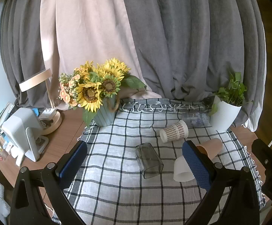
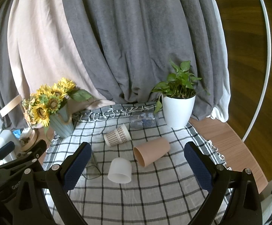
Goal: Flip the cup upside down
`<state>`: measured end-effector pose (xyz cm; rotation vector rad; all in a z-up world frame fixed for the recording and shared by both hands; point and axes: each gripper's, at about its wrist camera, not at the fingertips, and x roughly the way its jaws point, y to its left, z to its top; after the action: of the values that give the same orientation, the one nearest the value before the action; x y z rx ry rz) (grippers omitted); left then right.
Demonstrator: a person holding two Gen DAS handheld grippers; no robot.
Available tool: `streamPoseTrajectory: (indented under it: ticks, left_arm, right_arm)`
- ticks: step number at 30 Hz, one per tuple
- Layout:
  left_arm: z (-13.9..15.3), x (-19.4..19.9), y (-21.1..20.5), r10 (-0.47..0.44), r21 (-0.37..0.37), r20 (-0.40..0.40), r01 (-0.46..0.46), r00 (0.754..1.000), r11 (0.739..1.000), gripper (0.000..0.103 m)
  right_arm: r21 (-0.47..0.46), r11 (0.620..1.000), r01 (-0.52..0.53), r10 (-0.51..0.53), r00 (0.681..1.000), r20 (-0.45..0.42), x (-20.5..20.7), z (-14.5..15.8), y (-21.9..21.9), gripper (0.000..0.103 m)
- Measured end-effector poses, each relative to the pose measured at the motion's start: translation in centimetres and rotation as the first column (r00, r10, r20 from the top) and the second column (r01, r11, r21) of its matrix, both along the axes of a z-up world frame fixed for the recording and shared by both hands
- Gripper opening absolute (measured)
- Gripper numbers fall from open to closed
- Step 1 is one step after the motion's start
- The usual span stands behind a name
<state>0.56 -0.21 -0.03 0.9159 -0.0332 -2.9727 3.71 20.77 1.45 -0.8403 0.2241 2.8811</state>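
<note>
Several cups lie on their sides on the checked cloth [image 1: 117, 187]. A clear grey square cup [image 1: 149, 160] lies between my left gripper's fingers. A frosted white cup [image 2: 120, 170], a tan cup [image 2: 151, 151], a checked paper cup [image 2: 117, 135] and a clear patterned glass [image 2: 144, 120] lie ahead of my right gripper. The white cup [image 1: 182, 169], tan cup [image 1: 210, 148], checked cup [image 1: 173, 131] and clear glass [image 1: 196, 119] also show in the left wrist view. My left gripper [image 1: 136, 159] is open and empty. My right gripper [image 2: 137, 161] is open and empty.
A sunflower vase [image 1: 104, 112] stands at the cloth's back left and a white plant pot [image 2: 178, 110] at the back right. A lamp base [image 1: 51, 121] and a white device [image 1: 23, 131] stand on the wooden table [image 1: 57, 146] to the left. Curtains hang behind.
</note>
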Motion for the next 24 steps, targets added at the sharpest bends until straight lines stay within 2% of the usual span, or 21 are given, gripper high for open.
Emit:
streamPoseTrajectory:
  ticks: [24]
  left_arm:
    - [-0.18,-0.01,0.0,-0.003,0.003,0.014,0.003,1.0,1.0,0.103]
  right_arm:
    - [0.004,1.0,0.0,0.0,1.0,0.003,0.18,-0.21,0.02,0.099]
